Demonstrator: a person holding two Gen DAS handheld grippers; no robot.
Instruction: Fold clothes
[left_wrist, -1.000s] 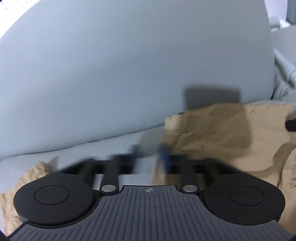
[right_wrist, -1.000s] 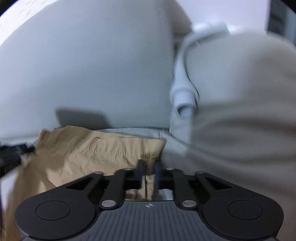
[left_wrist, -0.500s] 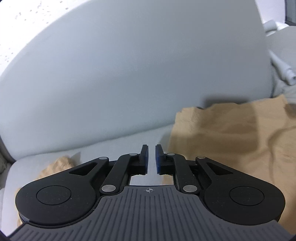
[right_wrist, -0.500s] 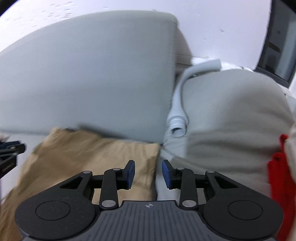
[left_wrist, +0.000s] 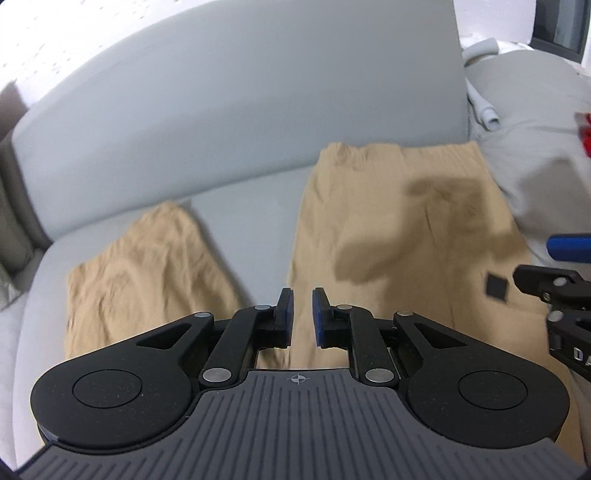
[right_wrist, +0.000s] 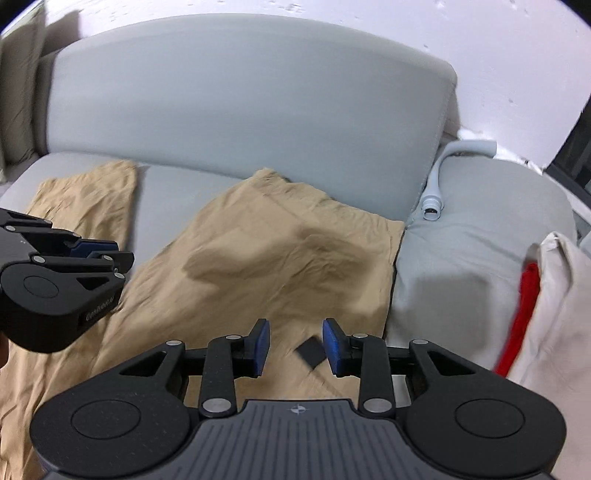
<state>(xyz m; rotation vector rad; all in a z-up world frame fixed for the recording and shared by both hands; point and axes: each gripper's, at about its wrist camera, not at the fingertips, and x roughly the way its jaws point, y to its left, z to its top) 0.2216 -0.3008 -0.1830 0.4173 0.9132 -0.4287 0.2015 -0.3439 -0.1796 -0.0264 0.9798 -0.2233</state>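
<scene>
Your tan trousers (right_wrist: 258, 266) lie spread on the seat of the grey sofa (right_wrist: 240, 96), thin woven cloth, softly creased, with one leg (left_wrist: 147, 273) splayed off to the left and a strip of bare cushion between it and the main panel. A small black square tag (right_wrist: 311, 353) sits on the cloth near the right edge.

Your left gripper (left_wrist: 299, 317) hangs over the inner edge of the main panel with its blue-padded fingers (left_wrist: 286, 314) a narrow gap apart, nothing between them. Your right gripper (right_wrist: 297, 347) hovers over the tag with its fingers set wider, also holding nothing.

The sofa is smooth matte fabric with a rounded backrest against a white speckled wall (right_wrist: 498, 55). To the right, a grey blanket (right_wrist: 480, 240) is heaped beside the trousers, touching their edge, with a pale ribbed hose (right_wrist: 436, 184) resting on top.

Only your right view shows the cream cloth (right_wrist: 557, 314) and the red fabric (right_wrist: 524, 314) along it at far right; your left view catches just a blurred red scrap there.
</scene>
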